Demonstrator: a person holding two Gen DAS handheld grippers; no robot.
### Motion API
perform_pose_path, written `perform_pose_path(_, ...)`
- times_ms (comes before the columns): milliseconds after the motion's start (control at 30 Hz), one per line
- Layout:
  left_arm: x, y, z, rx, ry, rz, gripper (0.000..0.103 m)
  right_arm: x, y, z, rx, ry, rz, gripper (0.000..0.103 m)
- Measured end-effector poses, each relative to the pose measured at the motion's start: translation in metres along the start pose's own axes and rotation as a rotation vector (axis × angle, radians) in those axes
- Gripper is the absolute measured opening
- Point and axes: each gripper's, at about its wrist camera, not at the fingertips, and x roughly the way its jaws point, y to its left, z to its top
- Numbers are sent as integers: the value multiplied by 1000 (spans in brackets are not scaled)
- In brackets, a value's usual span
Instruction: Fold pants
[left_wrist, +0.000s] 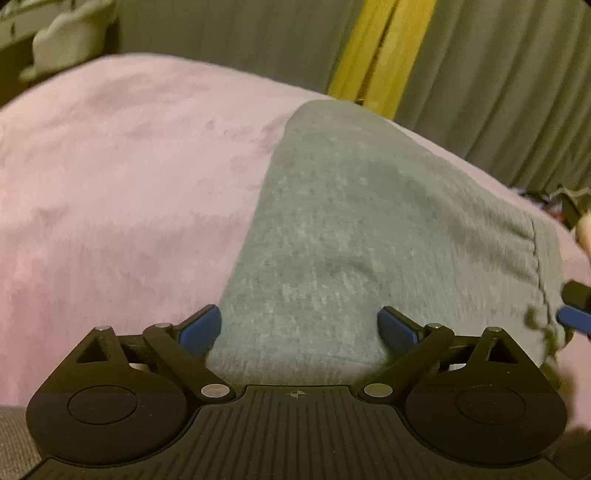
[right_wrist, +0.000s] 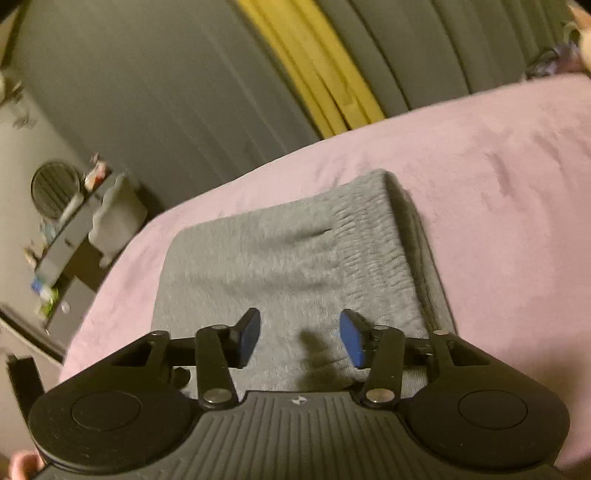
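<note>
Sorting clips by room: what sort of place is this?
Probably a bedroom: grey pants lie on a pink bedspread, grey curtains hang behind, and a cluttered dresser with a round mirror stands beside.

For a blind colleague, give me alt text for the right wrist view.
Folded grey pants lie on a pink blanket, waistband to the right. The right gripper hangs over their near edge, jaws open and empty. Grey and yellow curtains hang behind.

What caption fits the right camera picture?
Open right gripper above folded grey pants on a pink blanket.
</note>
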Motion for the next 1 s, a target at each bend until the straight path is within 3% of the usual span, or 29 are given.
perform_pose_path(100,10,3,7,-16,13,2,99,-13,-4,3,2,-66,-81,95)
perform_pose_path(167,11,2,8,-11,12,5,100,-9,-13,4,33,-58,-127,96)
perform_pose_path(200,11,2,8,-12,13,5,100,-3,-20,5,67,-25,-105,95)
perform_pose_path(267,12,3,9,-20,17,3,100,14,-32,5,146,37,-71,92)
perform_pose_path(300,12,3,8,-23,17,3,100,20,-33,6,151,34,-93,85)
perform_pose_path(333,12,3,8,-23,16,4,100,23,-32,7,136,30,-113,69)
perform_pose_path(367,12,2,8,-22,15,6,101,24,-28,9,108,19,-150,59)
perform_pose_path(433,10,1,7,-22,13,11,101,21,-22,9,50,-8,-150,53)
perform_pose_path(567,11,2,6,-27,16,11,101,16,-23,5,65,-27,-115,57)
perform_pose_path(633,13,4,7,-50,29,2,101,22,-31,8,99,-5,-92,78)
perform_pose_path(767,14,8,8,-76,38,-10,101,44,-30,10,59,55,-114,79)
perform_pose_path(833,13,8,7,-78,31,-7,101,44,-27,12,50,52,-129,55)
perform_pose_path(900,11,8,6,-75,22,-8,100,32,-27,12,45,21,-107,47)
perform_pose_path(1000,-1,8,6,-66,-32,-18,92,10,-29,11,88,-20,-6,37)
